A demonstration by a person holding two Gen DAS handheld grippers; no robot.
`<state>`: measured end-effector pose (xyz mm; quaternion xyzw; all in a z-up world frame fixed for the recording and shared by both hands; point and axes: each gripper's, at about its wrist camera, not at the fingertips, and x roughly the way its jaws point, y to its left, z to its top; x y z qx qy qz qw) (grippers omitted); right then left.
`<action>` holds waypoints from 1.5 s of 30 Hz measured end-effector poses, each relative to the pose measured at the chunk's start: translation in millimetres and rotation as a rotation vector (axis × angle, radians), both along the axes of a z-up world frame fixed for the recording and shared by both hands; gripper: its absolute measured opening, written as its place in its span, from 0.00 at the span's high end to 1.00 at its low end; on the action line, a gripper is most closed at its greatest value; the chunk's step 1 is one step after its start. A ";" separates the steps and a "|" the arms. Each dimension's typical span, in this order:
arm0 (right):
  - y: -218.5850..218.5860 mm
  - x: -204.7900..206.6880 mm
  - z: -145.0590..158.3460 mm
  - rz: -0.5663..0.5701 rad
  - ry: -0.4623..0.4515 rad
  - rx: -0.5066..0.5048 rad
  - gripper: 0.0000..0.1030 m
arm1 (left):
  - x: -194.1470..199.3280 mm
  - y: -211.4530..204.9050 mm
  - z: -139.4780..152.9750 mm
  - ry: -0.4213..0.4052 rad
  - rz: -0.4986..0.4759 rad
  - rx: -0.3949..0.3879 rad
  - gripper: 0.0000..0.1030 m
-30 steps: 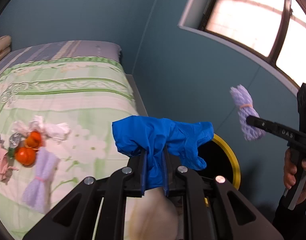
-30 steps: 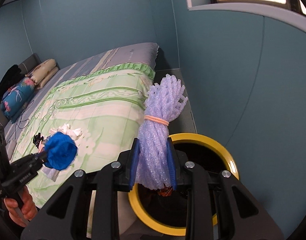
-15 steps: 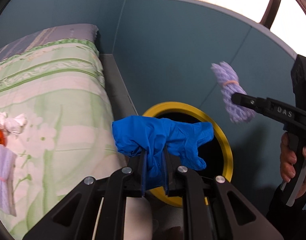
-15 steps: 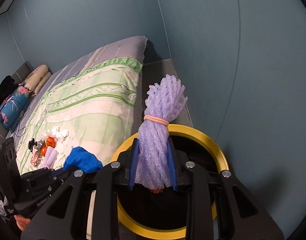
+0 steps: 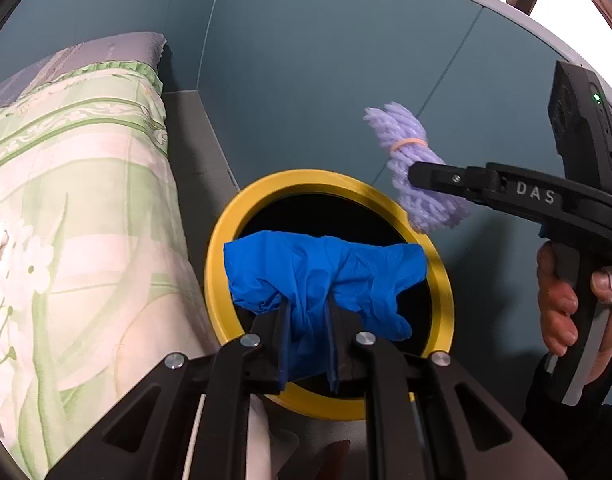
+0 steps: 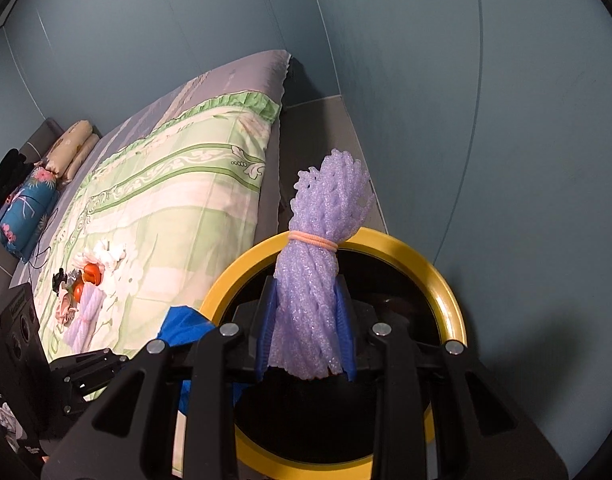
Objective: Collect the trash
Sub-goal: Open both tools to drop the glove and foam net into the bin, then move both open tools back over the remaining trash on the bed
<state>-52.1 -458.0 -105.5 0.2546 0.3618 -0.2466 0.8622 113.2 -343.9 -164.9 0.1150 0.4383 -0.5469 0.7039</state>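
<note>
The left gripper (image 5: pixel 306 344) is clenching a blue glove (image 5: pixel 326 276), and it is now hanging over the dark mouth of the yellow-rimmed bin (image 5: pixel 218 264), whereas one second ago the bin was mostly hidden behind the glove. The right gripper (image 6: pixel 306 336) is grasping a purple foam net bundle (image 6: pixel 318 280); it is now sitting lower, over the bin's opening. More trash (image 6: pixel 86 280) is lying on the bed (image 6: pixel 178 200).

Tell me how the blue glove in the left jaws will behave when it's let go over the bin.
The blue glove droops limply on both sides of the jaws, so it is probably floppy and light. Thin and crumpled, it may cling to a pad rather than drop cleanly into the yellow-rimmed bin below.
</note>
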 end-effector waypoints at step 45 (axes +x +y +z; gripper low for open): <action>128.8 161.6 47.2 0.349 -0.039 -0.147 0.49 | 117.7 204.9 75.0 -0.154 0.484 -0.075 0.37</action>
